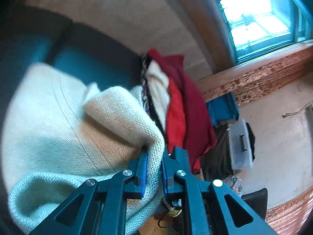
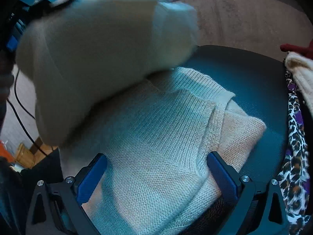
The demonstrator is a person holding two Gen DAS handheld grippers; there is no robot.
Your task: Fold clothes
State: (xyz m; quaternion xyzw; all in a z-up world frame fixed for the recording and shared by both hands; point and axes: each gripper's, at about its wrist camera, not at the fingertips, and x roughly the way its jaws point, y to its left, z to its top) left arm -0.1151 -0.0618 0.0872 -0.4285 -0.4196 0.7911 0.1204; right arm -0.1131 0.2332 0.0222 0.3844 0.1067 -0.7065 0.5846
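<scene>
A cream knitted sweater (image 2: 156, 146) lay spread across the dark seat (image 2: 244, 74) of a sofa, its folded body reaching almost to the seat's front edge, with one squared corner lying toward the pile of other clothes (image 1: 176, 98) heaped at the seat's far end. The left gripper (image 1: 154, 168) was clenched on a thick fold of the sweater's knit, the cloth bunched tight between its blue pads (image 1: 143, 168), and a raised flap of the sweater hung from it in the air above the flat part, blurred in the right wrist view. The right gripper (image 2: 156, 174) stood released, its jaws wide apart either side of the flat knit near the seat's front edge, and whether its fingers rested on the cloth could not be told. The sweater looked soft, thick and limp, light enough to lift by one pinch, yet prone to sag, stretch and slide out of shape under its own weight. The coarse knit probably gave the pads good purchase, so slipping seemed unlikely. A hold through a doubled edge or hem would likely serve best, with the other gripper pinning the flat part down so the fold landed square.
</scene>
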